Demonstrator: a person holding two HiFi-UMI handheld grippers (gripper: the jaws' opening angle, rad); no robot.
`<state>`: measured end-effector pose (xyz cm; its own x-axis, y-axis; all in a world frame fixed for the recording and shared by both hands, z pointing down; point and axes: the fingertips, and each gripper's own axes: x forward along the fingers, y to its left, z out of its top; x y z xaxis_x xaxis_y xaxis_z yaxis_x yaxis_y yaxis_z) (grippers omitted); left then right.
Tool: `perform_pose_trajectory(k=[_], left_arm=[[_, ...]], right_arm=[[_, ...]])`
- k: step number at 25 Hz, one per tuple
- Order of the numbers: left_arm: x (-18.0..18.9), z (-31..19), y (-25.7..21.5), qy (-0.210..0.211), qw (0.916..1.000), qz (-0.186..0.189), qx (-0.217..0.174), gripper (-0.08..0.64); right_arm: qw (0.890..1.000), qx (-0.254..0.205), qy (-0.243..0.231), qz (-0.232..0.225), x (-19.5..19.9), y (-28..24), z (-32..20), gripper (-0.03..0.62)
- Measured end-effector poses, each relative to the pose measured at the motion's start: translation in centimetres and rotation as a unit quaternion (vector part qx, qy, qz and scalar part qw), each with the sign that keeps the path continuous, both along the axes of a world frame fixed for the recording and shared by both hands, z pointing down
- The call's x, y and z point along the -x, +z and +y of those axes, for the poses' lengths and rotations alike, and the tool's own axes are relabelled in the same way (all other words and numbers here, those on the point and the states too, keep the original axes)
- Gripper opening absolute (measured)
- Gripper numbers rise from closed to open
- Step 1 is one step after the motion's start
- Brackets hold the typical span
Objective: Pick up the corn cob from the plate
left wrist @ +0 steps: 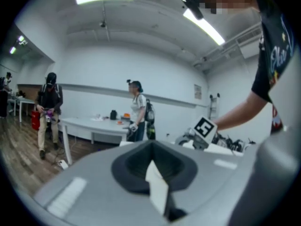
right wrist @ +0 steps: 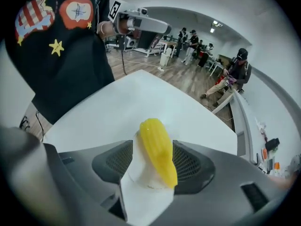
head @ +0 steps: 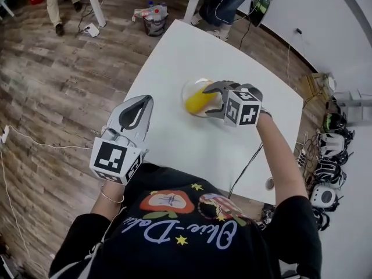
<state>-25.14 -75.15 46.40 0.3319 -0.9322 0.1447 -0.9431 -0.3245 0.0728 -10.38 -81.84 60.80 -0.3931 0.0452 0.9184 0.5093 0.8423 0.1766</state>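
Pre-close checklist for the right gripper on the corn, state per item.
1. Corn cob between the right gripper fingers: ok.
2. Fingers closed on the cob: not ok, a gap shows on one side.
3. Cob centred in the gap: not ok, it sits nearer one finger.
4. Cob resting on the plate: ok.
5. Left gripper away from the plate: ok, shut and empty.

The corn cob (head: 199,99) (right wrist: 159,150) lies on the plate (head: 187,88) (right wrist: 137,172), between the jaws of the right gripper (head: 210,102) (right wrist: 153,166), one jaw on each side of it. The plate stands on the table (head: 174,51) under this gripper. The left gripper (head: 139,110) is well apart to its left, nearer to the person, at the table's edge.
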Motion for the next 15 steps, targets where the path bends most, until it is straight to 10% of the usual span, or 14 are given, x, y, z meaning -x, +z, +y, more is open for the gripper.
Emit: perform_pose_trajectory(k=[15], left_arm=[[2.4,-4.4,1.9,-0.009,0.9993,0.027,0.025,0.003]], right_arm=[[0.987,0.006,-0.116,0.114,1.0,5.3,-2.4,0.244]])
